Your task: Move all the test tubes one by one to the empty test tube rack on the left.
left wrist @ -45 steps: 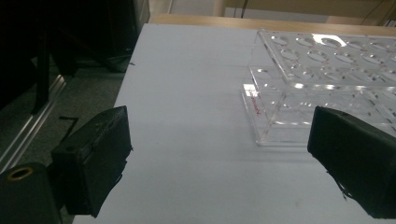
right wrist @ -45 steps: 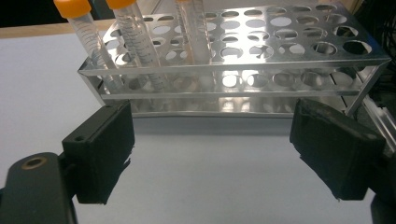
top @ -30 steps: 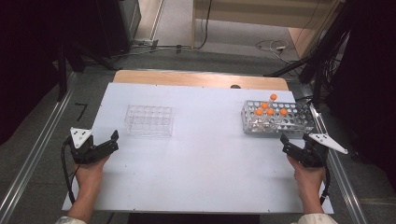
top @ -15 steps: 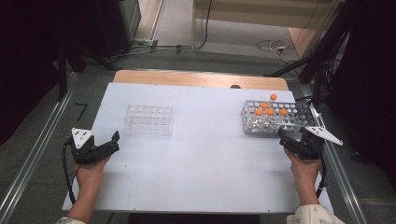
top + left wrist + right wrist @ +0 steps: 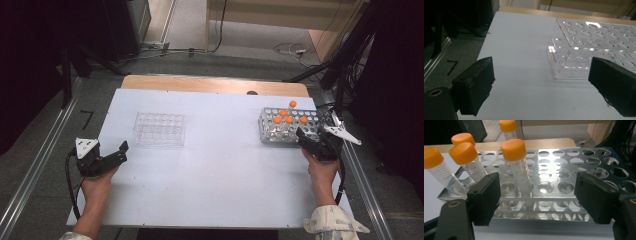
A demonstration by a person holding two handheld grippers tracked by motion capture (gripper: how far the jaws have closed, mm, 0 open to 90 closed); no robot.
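Observation:
A clear rack [image 5: 292,125] at the table's right holds several orange-capped tubes [image 5: 288,120]. My right gripper [image 5: 305,138] is at the rack's near side, open; its jaws have just been closing a little. In the right gripper view, one orange-capped tube [image 5: 517,167] stands in the rack [image 5: 564,173] in line with the gap between the jaws, which stand apart from it. An empty clear rack [image 5: 159,128] sits left of centre. My left gripper [image 5: 118,152] rests open near the table's left edge, short of that empty rack [image 5: 596,45].
The white table top [image 5: 220,170] has a wooden strip along its far edge. Metal rails run along both sides of the table. Dark equipment and cables stand on the floor beyond.
My right gripper has moved forward and left, up to the near side of the rack with the tubes. The left gripper has stayed in place.

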